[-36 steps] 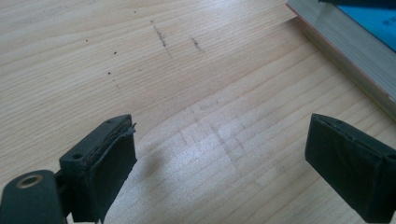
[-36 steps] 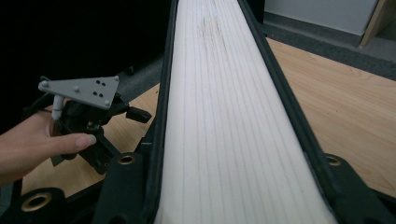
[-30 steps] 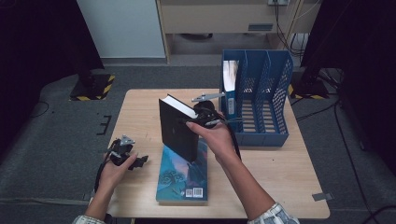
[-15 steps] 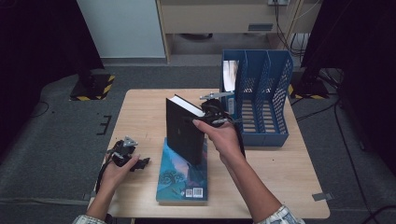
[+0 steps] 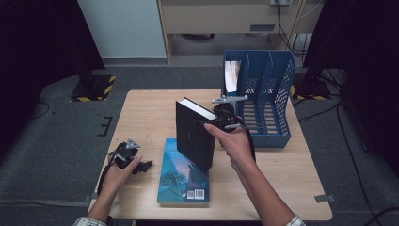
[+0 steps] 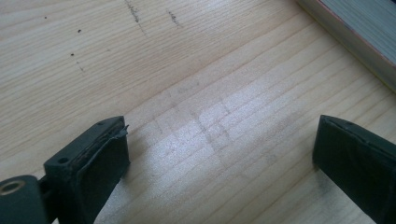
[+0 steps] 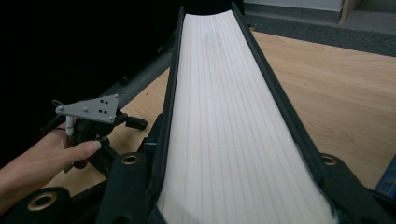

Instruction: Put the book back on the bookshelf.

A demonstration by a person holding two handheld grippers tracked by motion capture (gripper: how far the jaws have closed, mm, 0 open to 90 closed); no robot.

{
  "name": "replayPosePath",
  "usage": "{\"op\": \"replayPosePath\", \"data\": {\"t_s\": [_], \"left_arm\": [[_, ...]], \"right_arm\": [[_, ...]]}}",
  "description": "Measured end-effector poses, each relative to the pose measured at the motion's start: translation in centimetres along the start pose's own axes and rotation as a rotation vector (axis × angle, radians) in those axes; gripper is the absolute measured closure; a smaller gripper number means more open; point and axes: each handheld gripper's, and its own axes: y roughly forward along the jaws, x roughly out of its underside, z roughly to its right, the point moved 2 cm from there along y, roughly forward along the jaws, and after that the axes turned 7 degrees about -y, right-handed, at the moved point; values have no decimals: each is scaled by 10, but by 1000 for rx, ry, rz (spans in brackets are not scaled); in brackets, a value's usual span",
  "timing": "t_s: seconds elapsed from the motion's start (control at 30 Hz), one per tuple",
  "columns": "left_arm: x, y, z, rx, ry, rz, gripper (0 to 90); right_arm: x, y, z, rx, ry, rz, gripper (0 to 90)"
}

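A black hardback book (image 5: 194, 137) stands upright above the table with my right gripper (image 5: 222, 120) shut on it. In the right gripper view the jaws clamp both covers, with the white page edge (image 7: 233, 107) running between them. A second book with a blue illustrated cover (image 5: 184, 175) lies flat near the front edge, just below the held one. At the front left, my left gripper (image 5: 144, 165) rests low over the wood. Its jaws have just been opening, and they stand wide apart (image 6: 219, 158) with only bare table between them. The flat book's page edge (image 6: 359, 28) lies ahead of it.
A blue file rack (image 5: 277, 94) with several slots stands at the table's back right, with a white sheet (image 5: 232, 77) in its leftmost slot. The wooden table (image 5: 150, 108) is surrounded by dark floor. The left gripper (image 7: 93, 126) shows beyond the held book.
The right hand has carried the upright black book to the right, closer to the blue rack. The left hand has stayed in place at the front left.
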Motion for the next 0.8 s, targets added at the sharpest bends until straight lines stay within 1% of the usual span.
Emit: {"op": "replayPosePath", "data": {"t_s": [0.23,0.37,0.47,0.8], "left_arm": [[2,1,2,-6,-14,26,5],[3,1,3,-8,-16,28,2],[4,1,4,-12,-22,43,0],[5,1,5,-10,-25,50,0]], "right_arm": [[4,-12,6,15,18,12,530],[5,-16,8,22,18,13,529],[6,-17,9,26,20,13,530],[7,-25,12,38,9,26,530]]}}
